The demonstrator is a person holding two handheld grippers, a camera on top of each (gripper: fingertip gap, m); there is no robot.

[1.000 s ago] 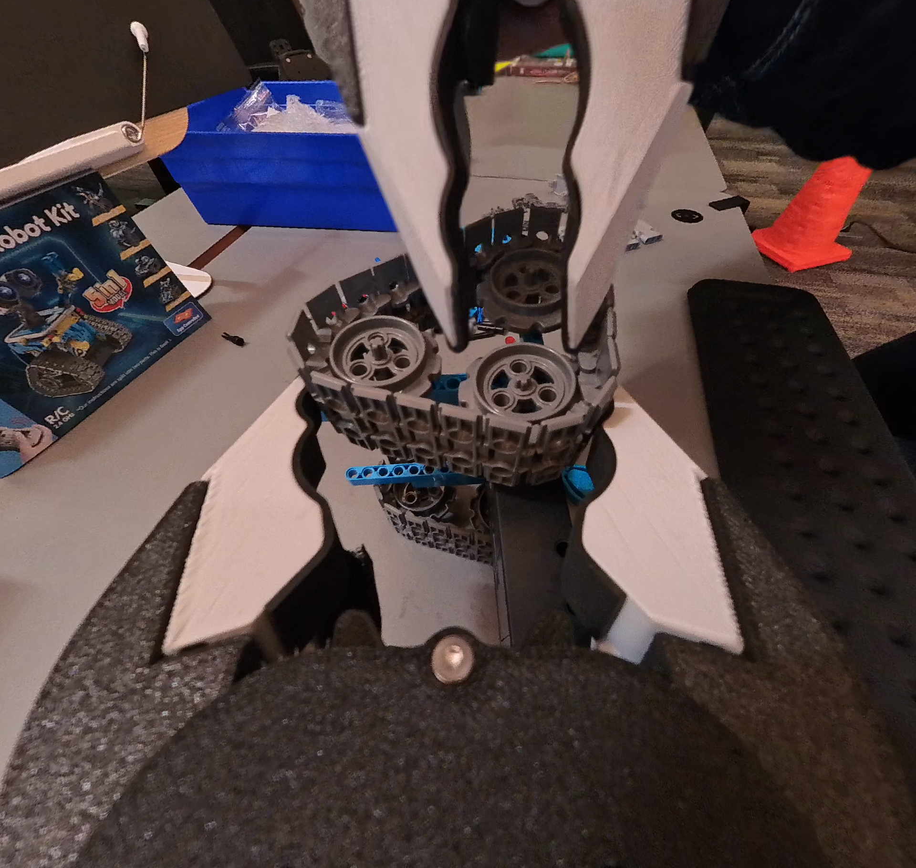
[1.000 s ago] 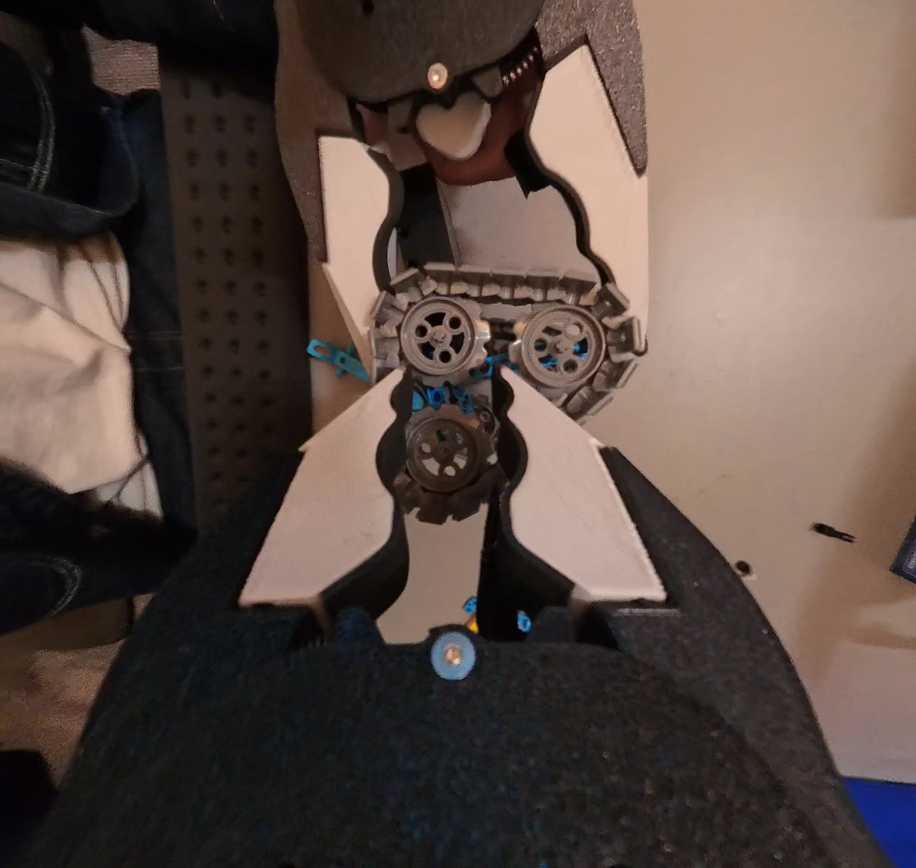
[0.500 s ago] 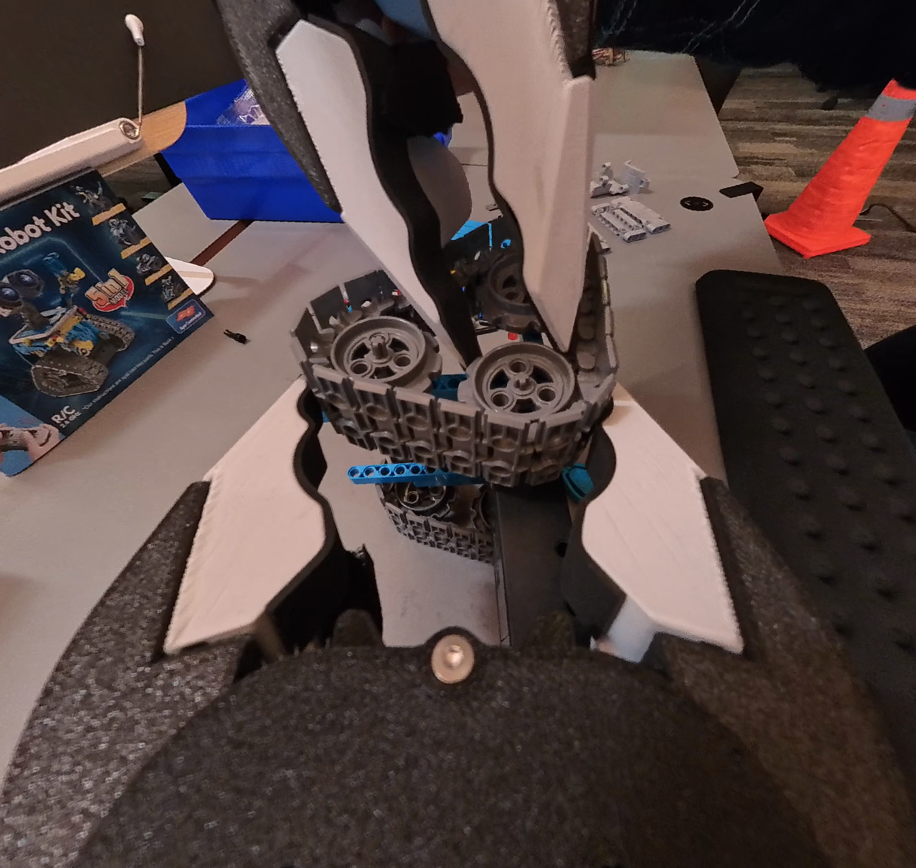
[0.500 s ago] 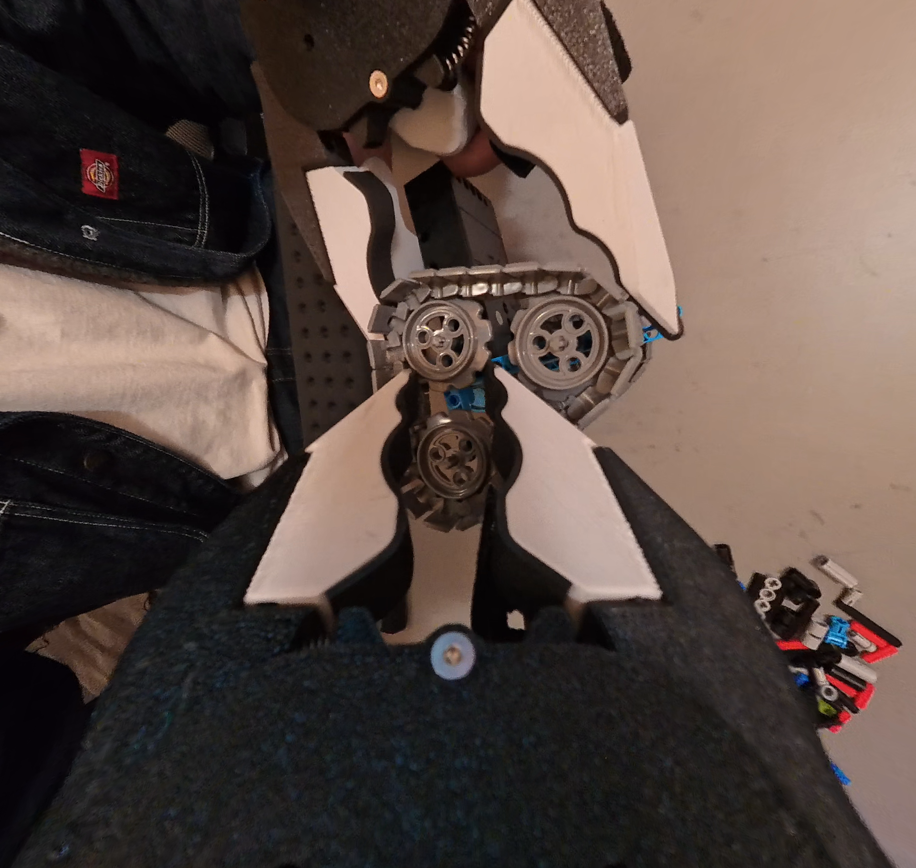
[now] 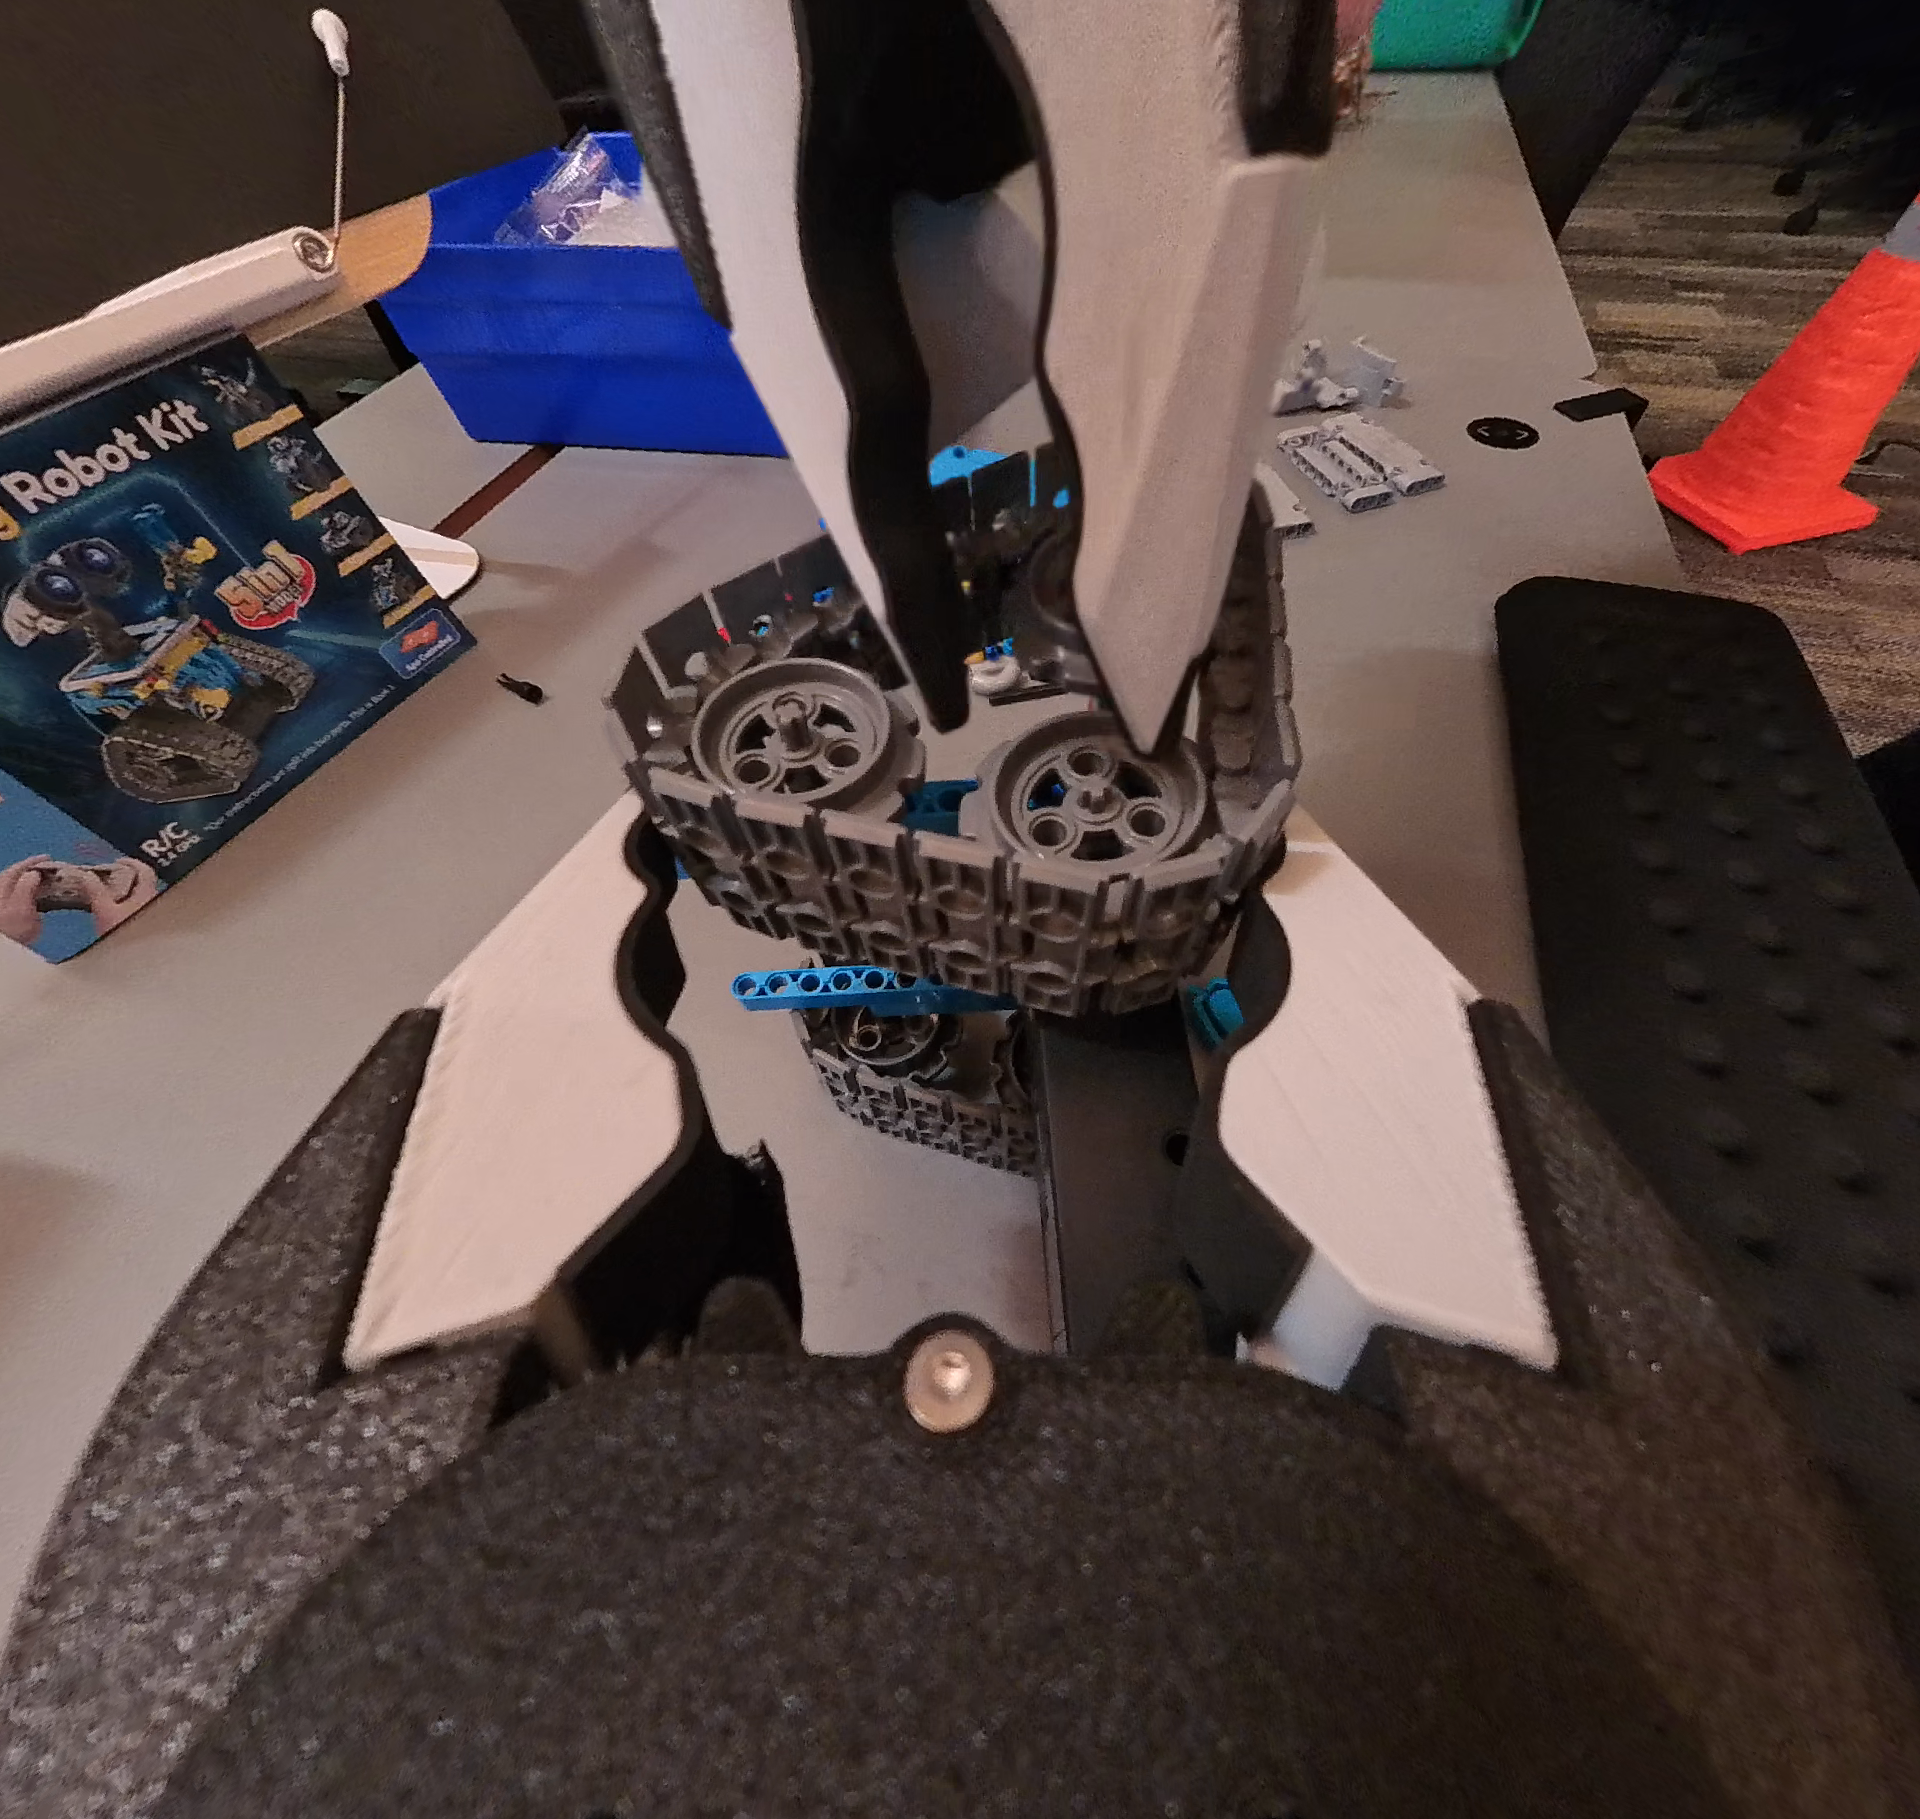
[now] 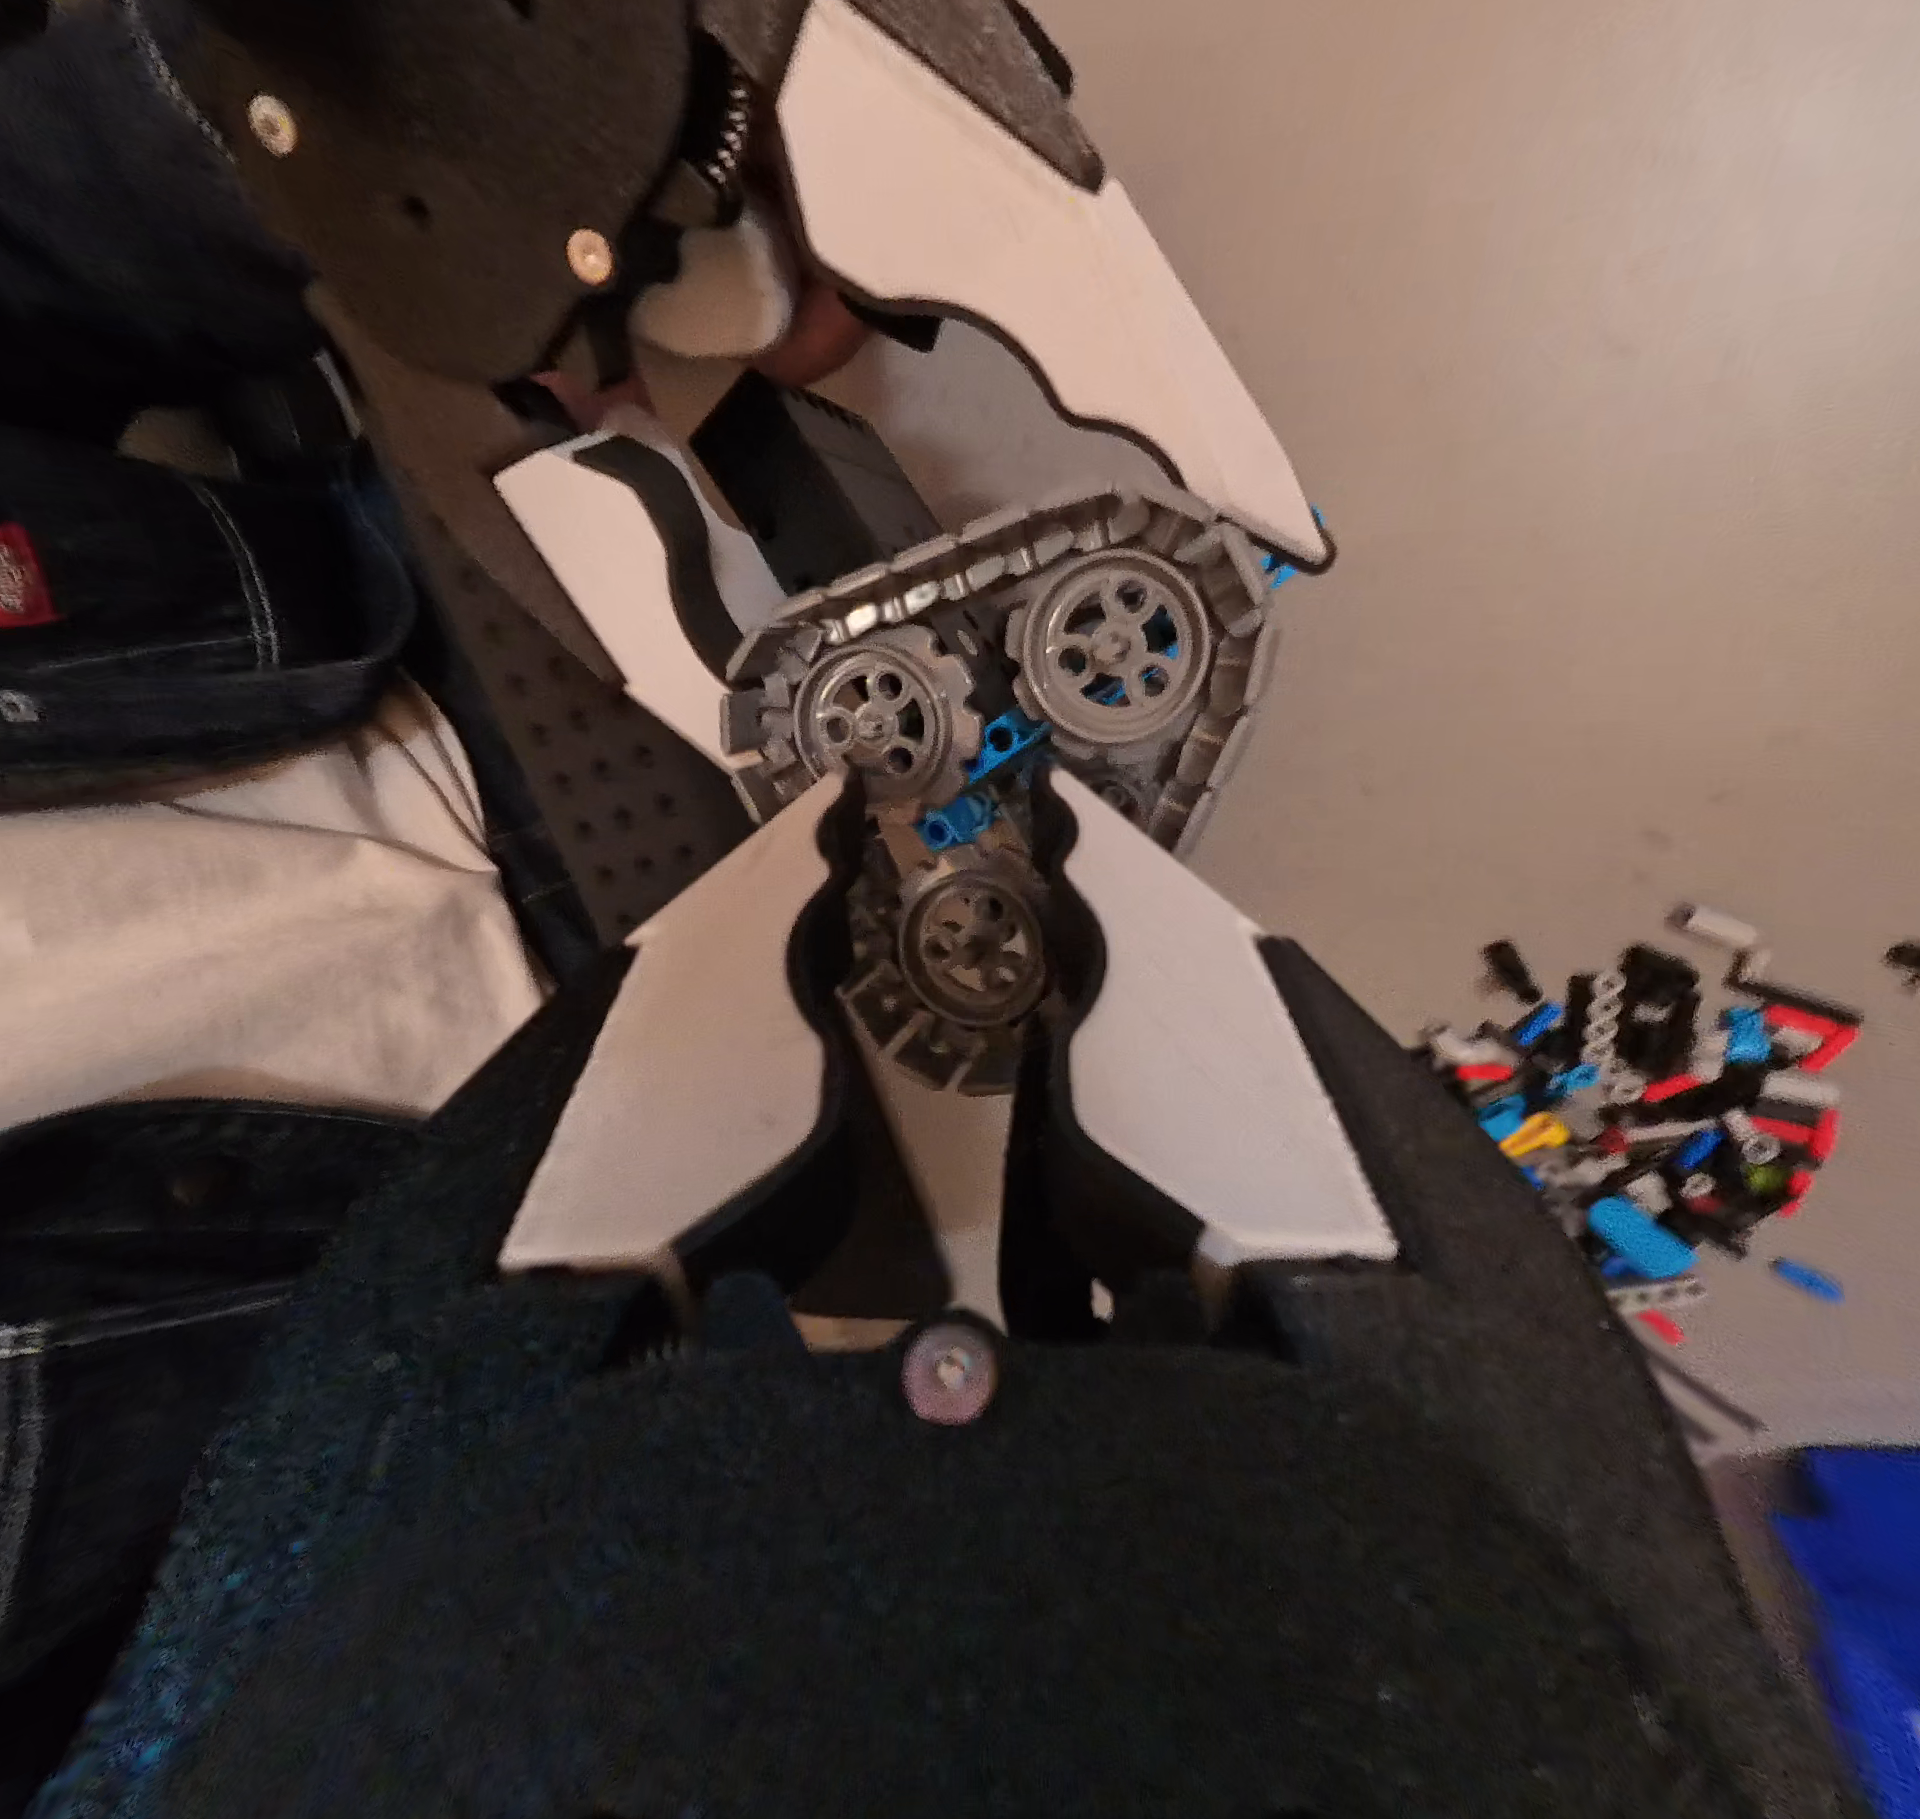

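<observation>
A toy tracked vehicle point(image 5: 956, 896) with grey tread links, grey spoked wheels and blue beams is held above the grey table point(image 5: 312, 938). My left gripper point(image 5: 961, 834) is shut on it, with one white finger on each end of the tread loop. My right gripper point(image 5: 1039, 730) reaches in from above. In the right wrist view, my right gripper point(image 6: 945, 782) is shut on the vehicle point(image 6: 1112, 647) around a third wheel point(image 6: 971, 948) and its tread. The left gripper point(image 6: 1023, 652) clamps the tread from the far side.
On the table are a blue bin point(image 5: 582, 335), a printed kit box point(image 5: 187, 626), a small black pin point(image 5: 520, 689) and grey beams point(image 5: 1351, 460). A black perforated mat point(image 5: 1714, 886) lies right. An orange cone point(image 5: 1808, 398) stands on the floor. A loose parts pile point(image 6: 1662, 1115) lies right. Both grippers' tips are close together, under 4 cm apart.
My right gripper has tilted and swung around the vehicle while staying on it. The vehicle has turned in the right wrist view and the parts pile came into sight. The left gripper kept its hold.
</observation>
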